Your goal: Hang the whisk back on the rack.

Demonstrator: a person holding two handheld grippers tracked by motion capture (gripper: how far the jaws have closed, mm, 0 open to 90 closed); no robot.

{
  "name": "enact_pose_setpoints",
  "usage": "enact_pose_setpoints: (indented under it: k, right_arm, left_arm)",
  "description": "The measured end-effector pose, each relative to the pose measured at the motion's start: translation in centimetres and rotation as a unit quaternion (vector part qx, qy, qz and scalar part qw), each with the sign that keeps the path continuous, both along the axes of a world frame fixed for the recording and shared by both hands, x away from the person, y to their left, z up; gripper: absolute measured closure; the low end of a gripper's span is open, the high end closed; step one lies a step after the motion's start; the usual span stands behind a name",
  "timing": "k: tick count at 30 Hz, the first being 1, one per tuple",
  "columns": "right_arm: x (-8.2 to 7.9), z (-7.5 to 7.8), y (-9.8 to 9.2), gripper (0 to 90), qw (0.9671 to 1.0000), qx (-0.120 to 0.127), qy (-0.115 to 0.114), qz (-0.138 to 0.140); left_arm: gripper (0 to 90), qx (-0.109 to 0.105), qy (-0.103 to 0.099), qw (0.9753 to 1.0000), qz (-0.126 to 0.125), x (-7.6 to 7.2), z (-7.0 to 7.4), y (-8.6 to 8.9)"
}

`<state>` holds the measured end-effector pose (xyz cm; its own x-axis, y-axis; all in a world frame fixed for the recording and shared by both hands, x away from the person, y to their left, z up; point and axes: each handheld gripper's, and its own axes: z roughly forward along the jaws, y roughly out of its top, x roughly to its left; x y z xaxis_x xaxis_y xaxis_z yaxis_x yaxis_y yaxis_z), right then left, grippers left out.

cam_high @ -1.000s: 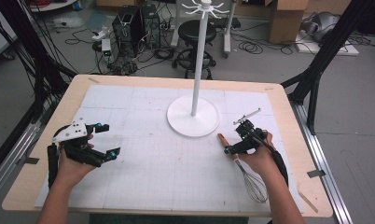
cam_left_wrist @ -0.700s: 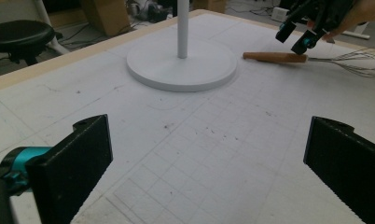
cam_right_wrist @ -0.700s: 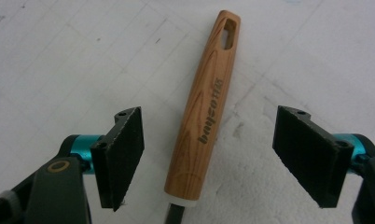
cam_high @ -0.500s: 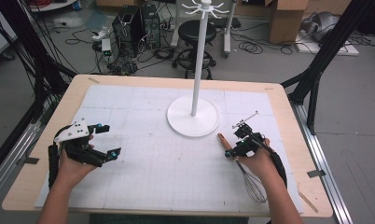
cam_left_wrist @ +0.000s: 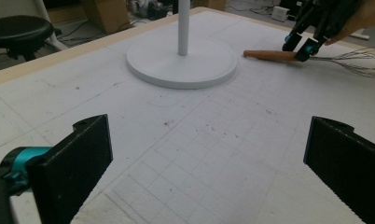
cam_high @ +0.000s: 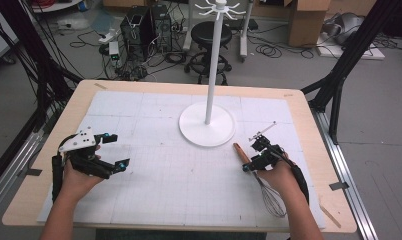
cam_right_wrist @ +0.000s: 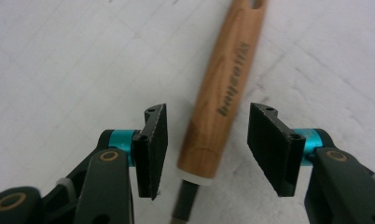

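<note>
White mat (cam_high: 179, 190), whisk (cam_right_wrist: 220, 100) between right gripper (cam_right_wrist: 206, 149) jaws

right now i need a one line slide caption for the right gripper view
Open right gripper straddling the wooden handle of a whisk lying on the white gridded mat, jaws not yet touching it.

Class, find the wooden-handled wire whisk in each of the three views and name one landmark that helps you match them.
High view: wooden-handled wire whisk lies lower right, under the right claw.
Left gripper view: upper right, beside the white round stand base.
Right gripper view: centre, handle between open jaws.
Shared landmark: the white gridded mat.
</note>
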<state>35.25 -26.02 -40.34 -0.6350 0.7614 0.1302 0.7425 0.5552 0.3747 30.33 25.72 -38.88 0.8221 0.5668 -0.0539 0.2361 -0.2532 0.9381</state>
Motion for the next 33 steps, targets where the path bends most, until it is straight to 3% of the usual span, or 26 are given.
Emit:
enact_pose_setpoints:
  k: [3,6,8,12,16,21,33]
  right_arm:
    - [0.0,0.0,-0.3,51.0,0.9999,0.004,0.005,-0.008]
    - [0.1,-0.6,0.0,54.3,0.9996,-0.004,0.026,-0.005]
    - [0.0,-0.9,0.3,54.7,0.9996,-0.009,0.026,-0.004]
    - [-0.4,-0.8,1.0,60.0,0.999,-0.044,0.006,0.004]
    - [-0.6,-0.7,1.6,62.1,0.9977,-0.066,0.002,-0.01]
    - [-0.6,-0.6,1.8,68.1,0.9976,-0.069,-0.001,-0.011]
    - [-0.8,-0.6,2.0,69.3,0.9973,-0.073,-0.007,0.01]
  left_arm:
    - [1.7,0.0,0.001,1.0,0.0,0.0,0.0,0.0]
    - [1.7,0.001,0.001,1.0,-0.001,0.0,-0.1,-0.1]
    - [1.7,0.002,0.001,1.0,0.0,0.0,-0.1,-0.1]
    - [1.7,0.002,0.001,1.0,0.0,0.0,-0.1,-0.1]
    - [1.7,0.003,0.001,1.0,0.0,0.1,-0.1,-0.1]
    - [1.7,0.004,0.002,1.0,-0.001,0.1,-0.2,-0.2]
    - [1.7,0.008,0.002,1.0,0.001,0.1,-0.3,-0.1]
